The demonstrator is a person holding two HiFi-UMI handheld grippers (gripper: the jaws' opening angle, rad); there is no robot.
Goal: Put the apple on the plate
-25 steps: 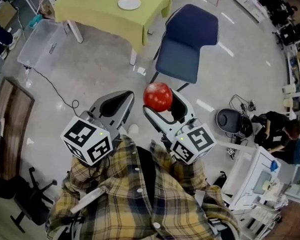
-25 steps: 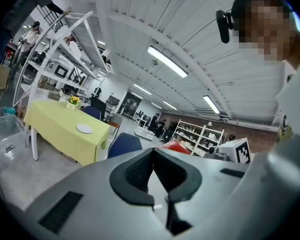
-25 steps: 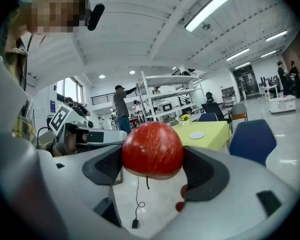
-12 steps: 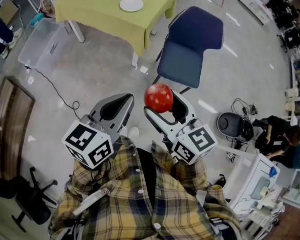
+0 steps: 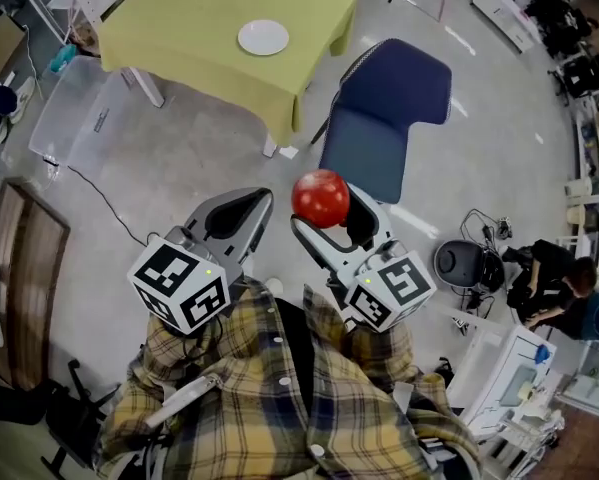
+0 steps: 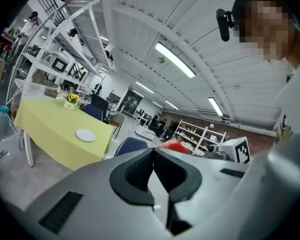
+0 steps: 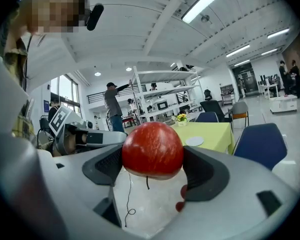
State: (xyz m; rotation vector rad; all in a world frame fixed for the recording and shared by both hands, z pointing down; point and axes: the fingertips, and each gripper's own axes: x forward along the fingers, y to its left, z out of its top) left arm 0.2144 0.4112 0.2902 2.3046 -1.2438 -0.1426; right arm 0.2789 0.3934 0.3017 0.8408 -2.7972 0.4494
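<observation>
Up off the grey floor (image 5: 179, 168), the apple (image 5: 320, 198) sits clamped in the right tongs (image 5: 329, 209), well apart from the desk (image 5: 179, 28) and on the person's side of it. It is red and glossy. In the right gripper view the two dark pads (image 7: 107, 166) press on opposite flanks of the fruit, so the jaws are parted only as far as the apple lets them.

The left tongs (image 5: 262, 198) hang just beside the right pair, about as far from the desk. Their jaws are drawn together, the pads meet at the tips, and nothing lies between them. Each pair carries its marker cube (image 5: 179, 290) on the end away from the desk.

A blue chair (image 5: 379, 118) stands by the desk's near corner, between the desk and the held apple.

A yellow-green cloth covers the desk. The white plate (image 5: 263, 37) lies flat on it, toward the edge nearest the chair, with nothing on it. In the left gripper view a small bunch of flowers (image 6: 71, 99) stands at the desk's far end, beyond the plate.

Farthest from the desk, the person's plaid shirt (image 5: 279, 398) fills the bottom of the head view.
</observation>
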